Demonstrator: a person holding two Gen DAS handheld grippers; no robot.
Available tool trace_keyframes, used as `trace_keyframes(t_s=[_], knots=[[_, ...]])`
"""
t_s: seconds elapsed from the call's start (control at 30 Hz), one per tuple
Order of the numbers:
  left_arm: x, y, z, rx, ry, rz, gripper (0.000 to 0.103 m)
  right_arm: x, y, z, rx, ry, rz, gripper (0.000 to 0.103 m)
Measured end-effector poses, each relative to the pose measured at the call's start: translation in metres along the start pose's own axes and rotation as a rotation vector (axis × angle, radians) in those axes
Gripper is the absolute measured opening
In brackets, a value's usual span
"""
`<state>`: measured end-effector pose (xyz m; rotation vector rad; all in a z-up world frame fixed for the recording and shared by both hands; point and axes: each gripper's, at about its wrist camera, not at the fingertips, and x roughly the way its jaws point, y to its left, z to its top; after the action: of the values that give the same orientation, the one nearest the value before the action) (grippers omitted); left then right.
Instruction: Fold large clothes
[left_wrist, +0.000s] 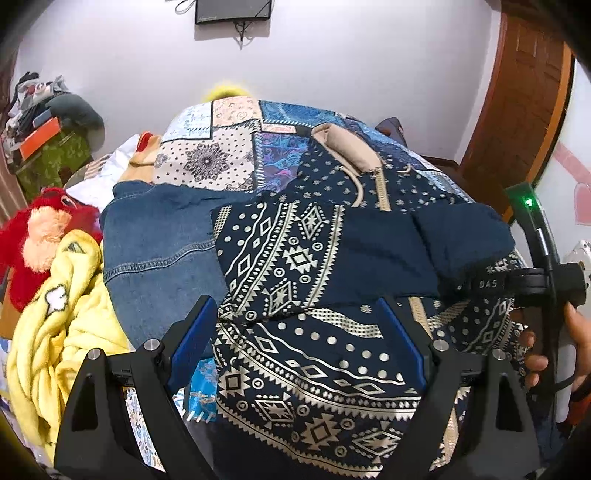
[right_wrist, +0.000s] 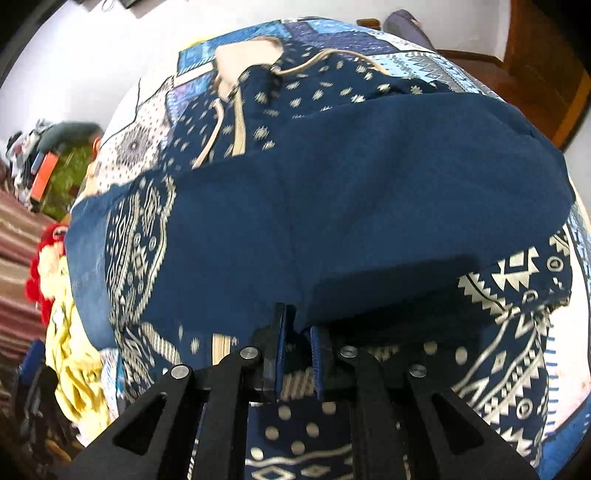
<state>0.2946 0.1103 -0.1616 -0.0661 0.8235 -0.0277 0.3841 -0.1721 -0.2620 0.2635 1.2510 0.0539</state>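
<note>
The soft, floppy hoodie (left_wrist: 325, 354) on the bed (left_wrist: 207, 155) is best taken by its hem; right claw (right_wrist: 297, 332) pinches a folded sleeve (right_wrist: 369, 206), left claw (left_wrist: 295, 332) gapes empty.

Bed, covered with a blue, cream and violet patchwork-print spread (left_wrist: 207, 155). Lying directly on it: navy hooded garment with cream geometric print (left_wrist: 314, 365), partly folded; blue denim piece (left_wrist: 155, 251); crumpled yellow fleece blanket (left_wrist: 59, 332) at the left edge.

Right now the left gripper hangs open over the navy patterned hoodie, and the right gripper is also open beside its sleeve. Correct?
Not quite. The left gripper is open over the hoodie, but the right wrist view shows the right gripper shut on the sleeve edge.
</note>
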Motion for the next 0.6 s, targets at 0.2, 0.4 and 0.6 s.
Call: trace_keyframes(t_s=[0.2,0.4,0.6], knots=[[-0.008,-0.013,-0.002,0.039,-0.002,0.001,0.088,0.002,-0.01,-0.007,0.074,0.13,0.197,0.046],[-0.001,-0.021,0.003,0.046,0.025,0.002,0.088,-0.036,-0.006,-0.002,-0.063,0.009,0.226,0.078],[0.014,-0.053,0.028,0.089,0.026,-0.029,0.088,-0.096,-0.032,0.0,-0.108,-0.129,0.242,0.078]])
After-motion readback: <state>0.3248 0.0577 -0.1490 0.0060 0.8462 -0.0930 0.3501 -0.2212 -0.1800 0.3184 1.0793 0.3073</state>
